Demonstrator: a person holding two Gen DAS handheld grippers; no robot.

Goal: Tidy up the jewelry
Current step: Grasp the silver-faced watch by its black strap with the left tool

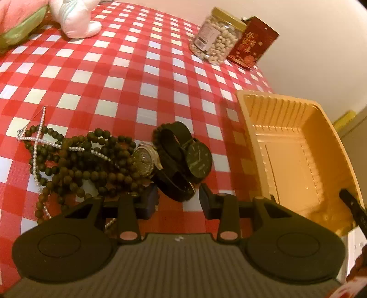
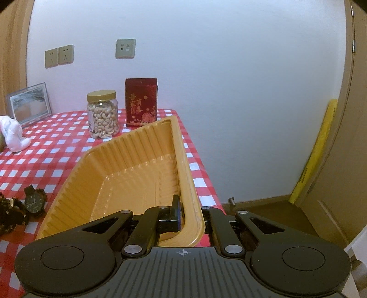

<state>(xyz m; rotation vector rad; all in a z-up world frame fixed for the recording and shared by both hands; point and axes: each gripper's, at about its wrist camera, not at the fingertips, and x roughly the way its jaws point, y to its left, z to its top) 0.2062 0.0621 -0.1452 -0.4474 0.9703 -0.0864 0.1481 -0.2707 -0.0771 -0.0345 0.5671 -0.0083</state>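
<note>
A pile of jewelry lies on the red checked tablecloth: dark bead strands (image 1: 82, 160), a thin pearl chain (image 1: 35, 151), a silver watch (image 1: 144, 160) and a black watch (image 1: 197, 160). My left gripper (image 1: 179, 201) is open just in front of the pile, its jaws on either side of the black watch's strap. A yellow plastic tray (image 1: 298, 146) stands to the right, with nothing in it. My right gripper (image 2: 191, 217) is shut on the tray's near right wall (image 2: 190, 194), and the tray (image 2: 128, 174) looks tilted. The black watch also shows at the right wrist view's left edge (image 2: 34, 202).
A jar of nuts (image 2: 102, 114) and a red box (image 2: 141, 102) stand at the table's far side by the wall. A white plush toy (image 1: 73, 16) and a picture frame (image 2: 28, 103) are at the far left. The table's right edge (image 2: 206, 178) drops to the floor.
</note>
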